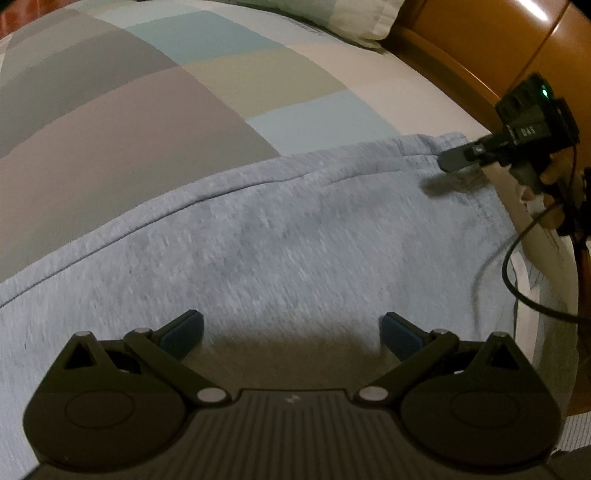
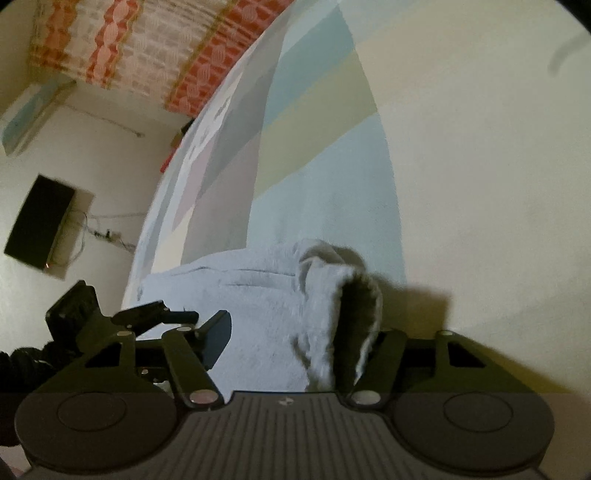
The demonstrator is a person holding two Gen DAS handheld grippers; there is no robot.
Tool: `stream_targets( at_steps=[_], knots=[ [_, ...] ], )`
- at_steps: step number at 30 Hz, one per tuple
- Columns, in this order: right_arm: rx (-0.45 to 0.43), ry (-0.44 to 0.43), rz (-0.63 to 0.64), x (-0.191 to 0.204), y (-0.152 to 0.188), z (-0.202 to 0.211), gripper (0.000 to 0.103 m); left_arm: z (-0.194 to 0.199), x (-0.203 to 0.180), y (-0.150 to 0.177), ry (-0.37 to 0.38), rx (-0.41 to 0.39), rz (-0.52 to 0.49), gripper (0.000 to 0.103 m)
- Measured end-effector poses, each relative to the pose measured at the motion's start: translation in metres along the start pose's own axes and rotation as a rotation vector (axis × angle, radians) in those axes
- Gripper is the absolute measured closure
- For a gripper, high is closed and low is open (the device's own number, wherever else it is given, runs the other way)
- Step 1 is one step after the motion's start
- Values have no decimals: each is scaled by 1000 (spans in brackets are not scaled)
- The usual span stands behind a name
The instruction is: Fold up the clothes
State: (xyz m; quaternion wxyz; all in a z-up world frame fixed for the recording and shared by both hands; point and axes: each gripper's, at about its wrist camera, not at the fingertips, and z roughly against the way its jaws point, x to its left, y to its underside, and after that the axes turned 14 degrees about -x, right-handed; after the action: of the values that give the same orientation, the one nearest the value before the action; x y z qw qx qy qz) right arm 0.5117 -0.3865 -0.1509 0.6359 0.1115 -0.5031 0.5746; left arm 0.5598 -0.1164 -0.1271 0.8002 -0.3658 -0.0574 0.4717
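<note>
A light blue-grey garment (image 1: pixel 280 236) lies spread flat on the bed. My left gripper (image 1: pixel 291 332) is open, low over the garment's near part, with nothing between its blue pads. My right gripper (image 1: pixel 452 160) shows in the left wrist view at the garment's far right corner. In the right wrist view my right gripper (image 2: pixel 303 343) is open, and a raised fold of the garment (image 2: pixel 332 295) stands between its fingers, against the right finger (image 2: pixel 388 350). The left gripper (image 2: pixel 147 314) shows there at the left, over the cloth.
The bedsheet (image 1: pixel 155 96) has grey, teal, beige and cream blocks. A pillow (image 1: pixel 351 18) lies at the head by a wooden headboard (image 1: pixel 480 48). A black cable (image 1: pixel 517 280) hangs at right. A dark box (image 2: pixel 38 221) hangs on the wall under a patterned curtain (image 2: pixel 147 44).
</note>
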Motion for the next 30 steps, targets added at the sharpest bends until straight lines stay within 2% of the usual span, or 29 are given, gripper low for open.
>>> stream_targets(
  at_steps=[2,4,5,6,8,11,15,23,24,26,30],
  knots=[
    [4,17,33,5,-1,-4,37,1,0,1,0,-17,13,1],
    [0,59,55,6,0,-3,53,2,2,2,5,-30,26,1],
    [-5,93,58,5,0,-1,78,2,2,2,7,-30,26,1],
    [-10,122,48,1,1,1,91,2,2,2,6,-27,25,1],
    [-25,127,6,-5,2,4,91,2,0,0,1,-17,18,1],
    [-27,178,106,12,4,2,89,-1,-6,-1,-19,7,-28,1],
    [-37,224,182,31,7,3,88,-4,-24,-2,-80,40,-146,1],
    [-56,161,271,69,11,18,88,16,-43,-20,-169,-85,-327,3],
    [-54,152,286,75,12,19,88,15,-44,-22,-202,-101,-362,5],
    [-48,133,316,86,14,21,88,12,-45,-23,-256,-118,-435,20],
    [-35,92,387,108,21,27,88,2,-39,-26,-286,-108,-502,20]
  ],
)
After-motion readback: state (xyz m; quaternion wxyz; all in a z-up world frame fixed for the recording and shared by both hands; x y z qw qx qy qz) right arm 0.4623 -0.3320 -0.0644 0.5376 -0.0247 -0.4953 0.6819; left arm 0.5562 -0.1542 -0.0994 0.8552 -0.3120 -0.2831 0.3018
